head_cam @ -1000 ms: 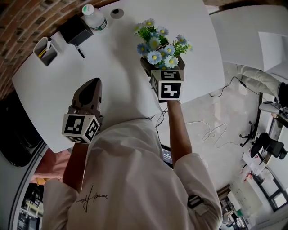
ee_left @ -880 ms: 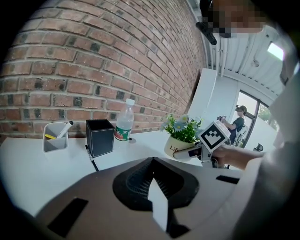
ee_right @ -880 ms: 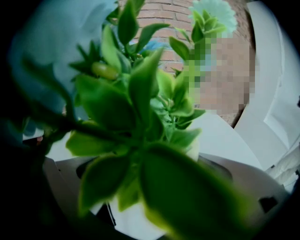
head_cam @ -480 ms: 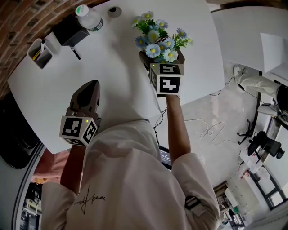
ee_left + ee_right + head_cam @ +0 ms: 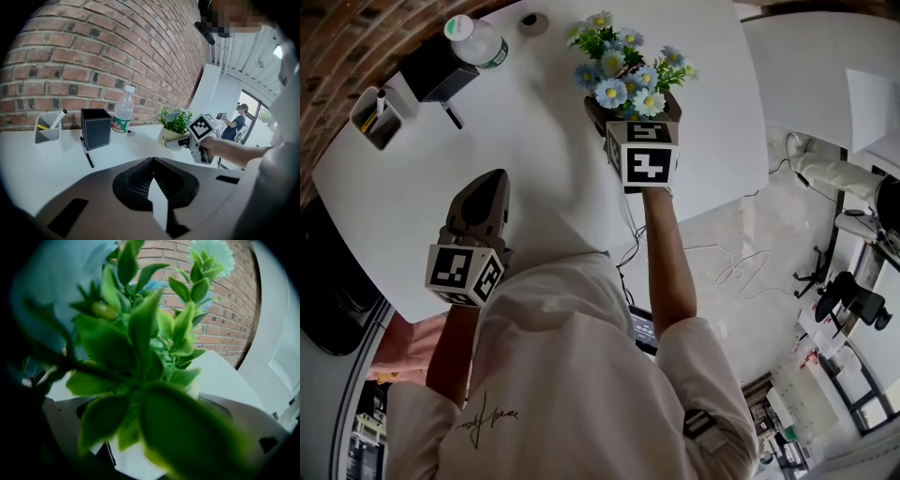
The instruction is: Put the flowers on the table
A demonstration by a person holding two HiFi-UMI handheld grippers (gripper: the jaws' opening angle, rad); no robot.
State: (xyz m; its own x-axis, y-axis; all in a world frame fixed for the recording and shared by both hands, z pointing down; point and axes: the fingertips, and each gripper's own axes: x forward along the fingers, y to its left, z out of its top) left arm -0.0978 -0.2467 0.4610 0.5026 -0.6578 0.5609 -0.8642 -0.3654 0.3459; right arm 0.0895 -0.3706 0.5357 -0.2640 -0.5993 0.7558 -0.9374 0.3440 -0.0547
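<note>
Cream-potted blue and white artificial flowers: clamped in right hand-held gripper, right of clear plastic water bottle, low over white surface; contact unclear. Left hand-held gripper: closed, empty. Step, judged: placing. Next: lower squarely, then release.

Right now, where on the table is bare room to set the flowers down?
The middle of the table is bare, between the box, the left gripper and the flowers. The strip right of the flowers also looks free. The far left edge is crowded: pen cup, box, pen, bottle.
</note>
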